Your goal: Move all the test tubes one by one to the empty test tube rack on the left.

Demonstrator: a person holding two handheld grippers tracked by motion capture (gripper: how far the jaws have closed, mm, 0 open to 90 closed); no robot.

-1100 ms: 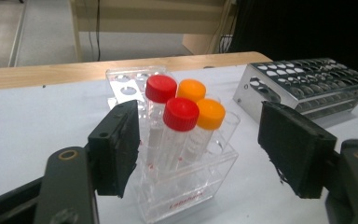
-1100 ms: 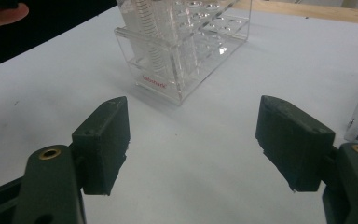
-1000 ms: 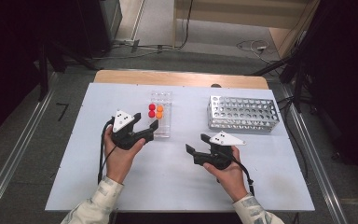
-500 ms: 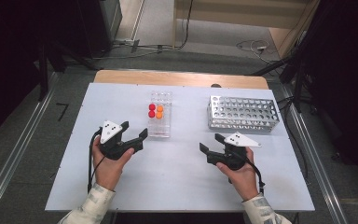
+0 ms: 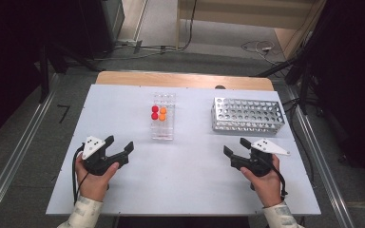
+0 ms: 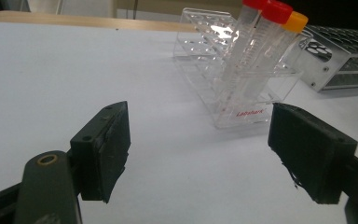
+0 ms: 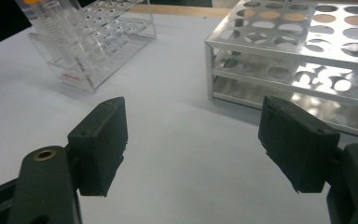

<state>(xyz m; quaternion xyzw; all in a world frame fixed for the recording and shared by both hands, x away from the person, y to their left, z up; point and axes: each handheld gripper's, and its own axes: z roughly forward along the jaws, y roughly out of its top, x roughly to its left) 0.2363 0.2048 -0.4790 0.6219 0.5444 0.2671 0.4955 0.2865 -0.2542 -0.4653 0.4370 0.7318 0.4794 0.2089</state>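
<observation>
Left gripper point(image 5: 120, 146) and right gripper point(image 5: 235, 146) now nearer the table's point(image 5: 190, 171) front edge, both gaping wide, empty.

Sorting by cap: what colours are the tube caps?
Two red, two orange, clearest in the high view.

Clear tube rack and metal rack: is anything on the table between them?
Nothing: between the clear tube rack and the metal rack the high view shows bare white table; the right gripper view agrees.

Red "Labshark" on clear rack point(image 6: 242, 100)
</observation>
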